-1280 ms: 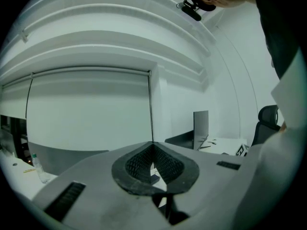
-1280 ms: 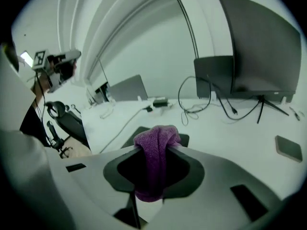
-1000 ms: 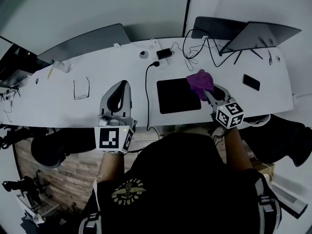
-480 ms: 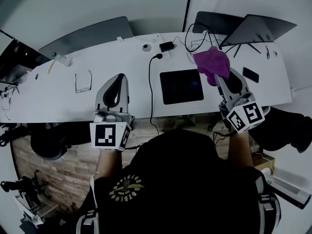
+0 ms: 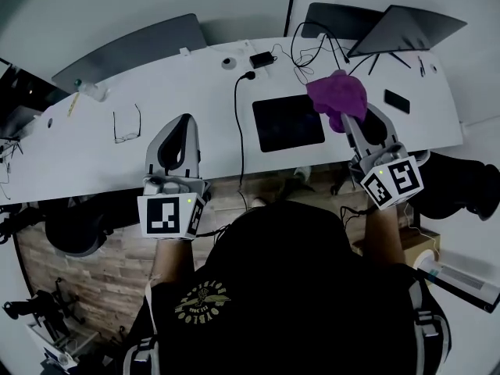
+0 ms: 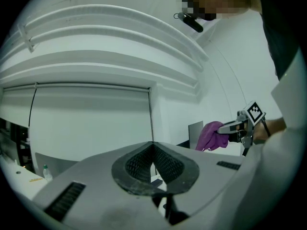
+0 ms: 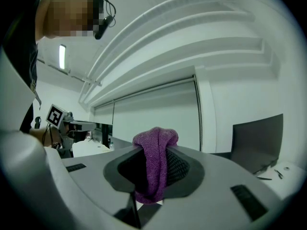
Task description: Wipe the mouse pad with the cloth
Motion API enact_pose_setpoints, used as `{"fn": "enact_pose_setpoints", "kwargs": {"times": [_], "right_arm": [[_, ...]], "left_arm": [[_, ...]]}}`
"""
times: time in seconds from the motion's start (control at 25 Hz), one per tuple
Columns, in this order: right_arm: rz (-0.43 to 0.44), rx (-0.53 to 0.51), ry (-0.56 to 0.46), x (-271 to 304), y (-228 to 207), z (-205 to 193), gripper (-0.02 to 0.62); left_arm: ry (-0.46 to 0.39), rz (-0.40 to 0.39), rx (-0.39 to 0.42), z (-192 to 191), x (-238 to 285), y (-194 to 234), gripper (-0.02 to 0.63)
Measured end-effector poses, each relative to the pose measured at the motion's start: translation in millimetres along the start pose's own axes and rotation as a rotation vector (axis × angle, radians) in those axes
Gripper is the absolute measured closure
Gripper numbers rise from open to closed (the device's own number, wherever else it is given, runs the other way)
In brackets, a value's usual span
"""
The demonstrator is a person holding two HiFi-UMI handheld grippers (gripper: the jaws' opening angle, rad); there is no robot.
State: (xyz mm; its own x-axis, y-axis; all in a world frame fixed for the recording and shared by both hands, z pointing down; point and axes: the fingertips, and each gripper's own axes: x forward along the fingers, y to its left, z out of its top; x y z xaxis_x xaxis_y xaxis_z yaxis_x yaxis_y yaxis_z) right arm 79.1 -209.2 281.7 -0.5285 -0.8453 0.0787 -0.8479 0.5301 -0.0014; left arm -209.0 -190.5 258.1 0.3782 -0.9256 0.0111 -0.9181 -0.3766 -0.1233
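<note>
Raised off the flat black mouse pad [image 5: 288, 122], the right gripper [image 5: 344, 125] clamps the crumpled purple cloth [image 5: 337, 92] — the left gripper [image 5: 182, 123] has its jaws together, empty.

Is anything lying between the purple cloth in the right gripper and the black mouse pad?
Nothing visible. The right gripper holds the cloth by the mouse pad's far right corner; the pad is bare, and the cable lies left of it.
</note>
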Motion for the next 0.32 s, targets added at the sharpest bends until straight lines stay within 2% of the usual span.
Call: {"fn": "enact_pose_setpoints", "kwargs": {"times": [0.32], "right_arm": [[0.015, -0.025, 0.030, -8.9, 7.9, -1.5, 0.506]], "left_arm": [[0.038, -0.002, -0.012, -14.3, -1.3, -9.0, 0.604]]}}
